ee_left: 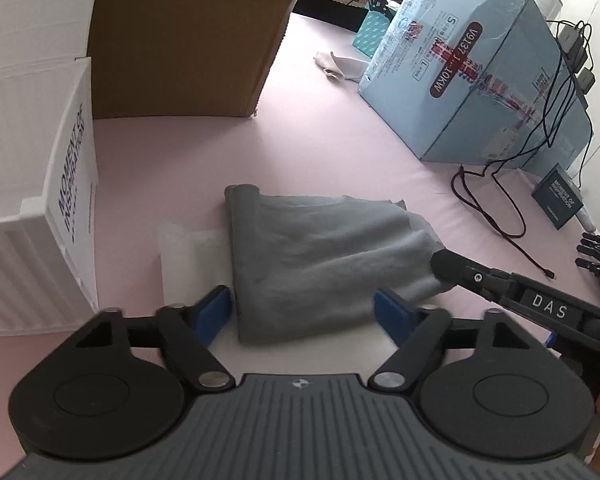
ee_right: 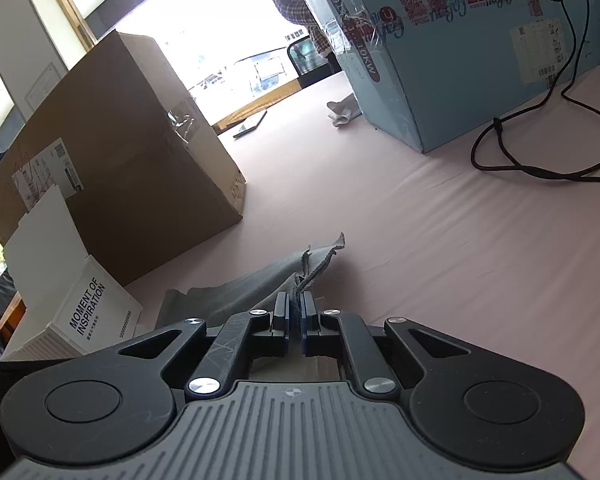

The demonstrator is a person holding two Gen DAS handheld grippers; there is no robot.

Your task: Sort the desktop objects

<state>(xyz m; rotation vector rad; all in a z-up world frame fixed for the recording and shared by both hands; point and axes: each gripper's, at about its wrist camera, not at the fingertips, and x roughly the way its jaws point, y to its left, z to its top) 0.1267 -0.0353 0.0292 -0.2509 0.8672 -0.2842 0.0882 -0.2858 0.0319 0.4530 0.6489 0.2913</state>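
Grey cloth (ee_left: 324, 256) pinched, white box (ee_left: 28, 208) contents unclear

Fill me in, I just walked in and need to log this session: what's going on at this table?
A person is working with two handheld grippers on a grey cloth lying on the pink tabletop. The right gripper is shut on one corner of the cloth. The left gripper is open, its blue fingers either side of the cloth's near edge, not gripping. A white box, a brown carton and a blue carton stand around.
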